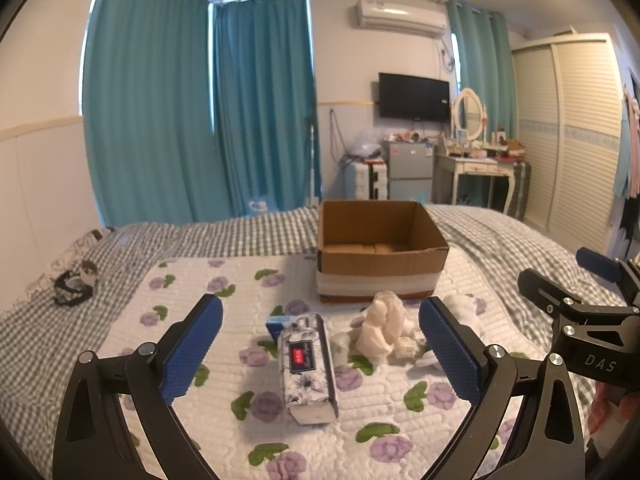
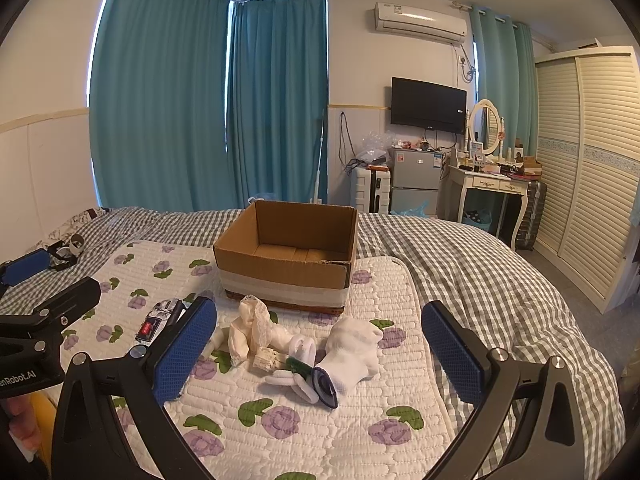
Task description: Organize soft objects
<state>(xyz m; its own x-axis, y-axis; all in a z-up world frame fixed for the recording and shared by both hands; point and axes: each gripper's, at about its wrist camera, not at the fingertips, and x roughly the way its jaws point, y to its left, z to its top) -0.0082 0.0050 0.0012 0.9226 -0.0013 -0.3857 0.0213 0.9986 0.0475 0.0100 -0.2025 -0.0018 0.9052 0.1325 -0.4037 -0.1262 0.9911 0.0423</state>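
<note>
An open, empty cardboard box (image 1: 380, 248) (image 2: 288, 256) stands on a floral quilted mat on the bed. In front of it lie soft items: a floral tissue pack (image 1: 308, 368) (image 2: 160, 320), a cream lace sock bundle (image 1: 380, 328) (image 2: 250, 328), white socks (image 2: 352, 352) and a dark-rimmed sock (image 2: 324, 388). My left gripper (image 1: 320, 344) is open and empty, hovering over the tissue pack. My right gripper (image 2: 320, 344) is open and empty, over the white socks. Each gripper shows at the edge of the other's view.
The floral mat (image 1: 224, 360) (image 2: 360, 432) lies on a grey checked bedspread (image 2: 480, 272). A dark lace item (image 1: 76, 284) lies at the bed's left. Beyond the bed are teal curtains, a small fridge (image 2: 414, 180), a dressing table and a wardrobe.
</note>
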